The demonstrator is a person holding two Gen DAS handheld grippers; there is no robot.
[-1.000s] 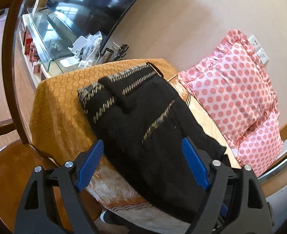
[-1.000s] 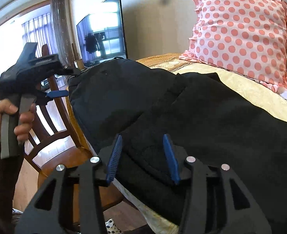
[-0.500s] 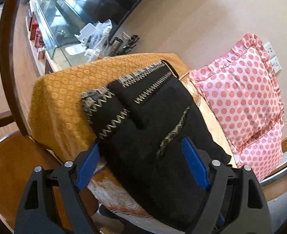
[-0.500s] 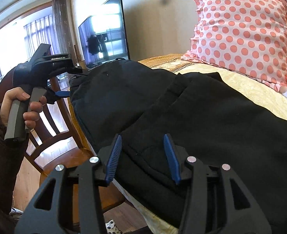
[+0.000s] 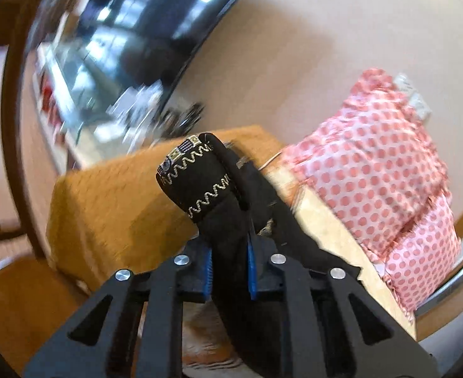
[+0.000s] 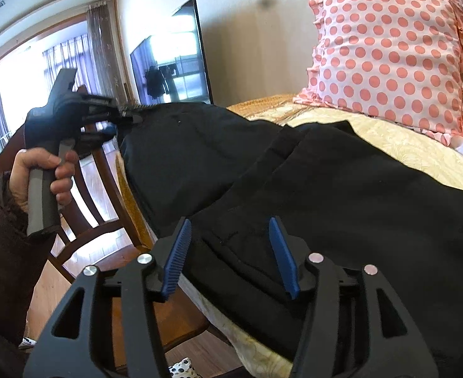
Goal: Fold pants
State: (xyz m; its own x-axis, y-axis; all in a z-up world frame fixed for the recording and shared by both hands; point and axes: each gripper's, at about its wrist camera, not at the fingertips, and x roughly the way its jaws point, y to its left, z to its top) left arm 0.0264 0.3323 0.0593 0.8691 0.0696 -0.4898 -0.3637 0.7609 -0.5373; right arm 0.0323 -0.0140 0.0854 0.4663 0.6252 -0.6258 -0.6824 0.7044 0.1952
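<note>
The left gripper point(image 5: 229, 267) has its jaws clamped on the embroidered waistband end of the one pair of black pants point(image 6: 294, 170), probably so that end can be lifted and carried over for a fold. The pants lie across the table point(image 5: 111, 201) under its orange cloth, trailing right toward two pink dotted pillows point(image 5: 376, 170). The right gripper point(image 6: 231, 252), jaws apart, straddles a near hem, seemingly ready to pinch it.

- My left tool point(image 5: 229, 271) was open over the pants point(image 5: 200, 182); it has now clamped on the stitched waistband edge, bunching it up.
- In the right view, that tool point(image 6: 118, 123) now grips the pants' point(image 6: 263, 163) far corner, slightly lifted.
</note>
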